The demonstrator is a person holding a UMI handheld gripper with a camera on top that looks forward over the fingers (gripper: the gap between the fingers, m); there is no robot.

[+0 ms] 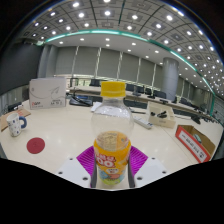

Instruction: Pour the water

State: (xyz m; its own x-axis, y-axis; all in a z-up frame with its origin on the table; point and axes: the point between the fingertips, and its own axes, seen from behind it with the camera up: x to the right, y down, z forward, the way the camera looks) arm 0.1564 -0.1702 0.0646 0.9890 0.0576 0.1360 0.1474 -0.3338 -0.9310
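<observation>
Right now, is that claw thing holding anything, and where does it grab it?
Yes: the gripper is shut on the bottle of orange drink, its pink pads pressing the lower body from both sides, yellow cap up.

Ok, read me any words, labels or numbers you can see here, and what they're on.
None can be read.
Bottle label: print too blurred.
Red box: white lettering too small.
White box: marks too small.
The fingers press the bottle.

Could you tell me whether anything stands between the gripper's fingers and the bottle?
Nothing visible does: the bottle with the yellow cap already stands upright between the fingers of the gripper, in front of the magenta pads. No receiving cup is identifiable.
</observation>
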